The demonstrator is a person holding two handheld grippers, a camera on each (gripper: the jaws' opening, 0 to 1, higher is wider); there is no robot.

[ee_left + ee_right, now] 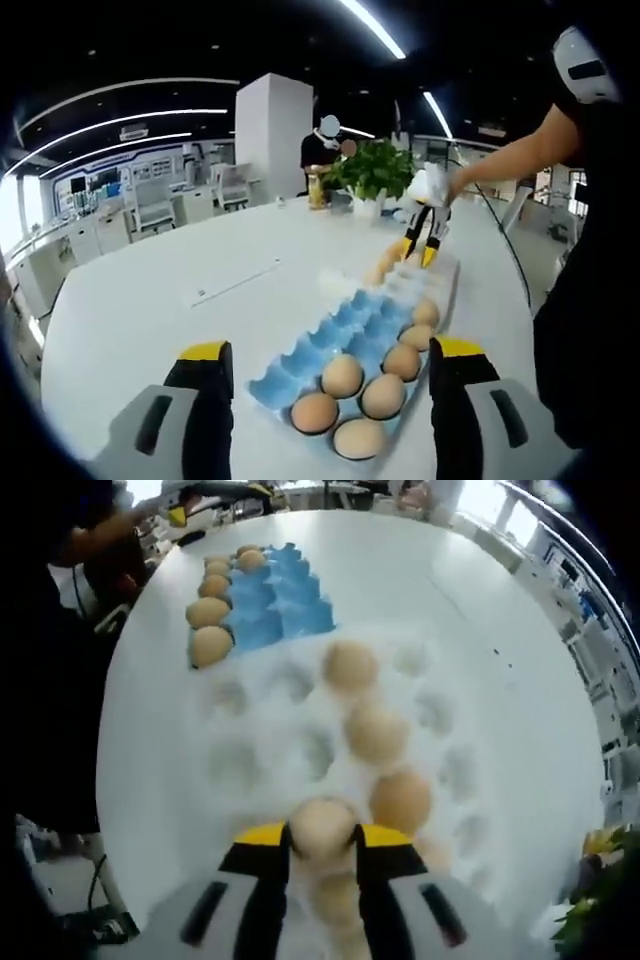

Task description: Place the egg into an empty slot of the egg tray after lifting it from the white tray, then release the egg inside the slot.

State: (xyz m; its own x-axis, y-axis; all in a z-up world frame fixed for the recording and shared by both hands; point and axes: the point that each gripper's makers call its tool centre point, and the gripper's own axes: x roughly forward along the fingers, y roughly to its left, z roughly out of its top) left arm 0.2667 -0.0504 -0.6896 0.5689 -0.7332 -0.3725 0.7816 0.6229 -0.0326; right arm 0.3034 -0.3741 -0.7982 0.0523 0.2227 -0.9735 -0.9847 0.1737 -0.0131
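Gripping stage: in the right gripper view the right gripper point(322, 842), yellow-tipped with black and grey jaws, is closed around a pale brown egg point(322, 825) at lower centre, right over the white moulded tray point(250, 755).
Done so far: the egg looks seized; whether it has cleared its cup I cannot tell.
Left to do: by my reading, carry it to the blue moulded egg tray point(275, 605) at upper left, set it in a bare slot, then let go.
Other eggs, right gripper view: three more tan eggs point(376, 730) run in a diagonal line up the white tray's middle; a column of eggs fills the blue tray's left edge.
Left gripper view, tray: the blue tray point(340, 335) lies at lower centre, its near end and right side carrying eggs, its left slots bare.
Left gripper pose: the left gripper point(330, 375) hangs with jaws wide apart, holding nothing, flanking the tray's near end.
Person's arm: at upper right a bare forearm point(500, 155) reaches down, holding the right gripper point(420, 245) low over the white tray point(405, 285) at the table's far side.
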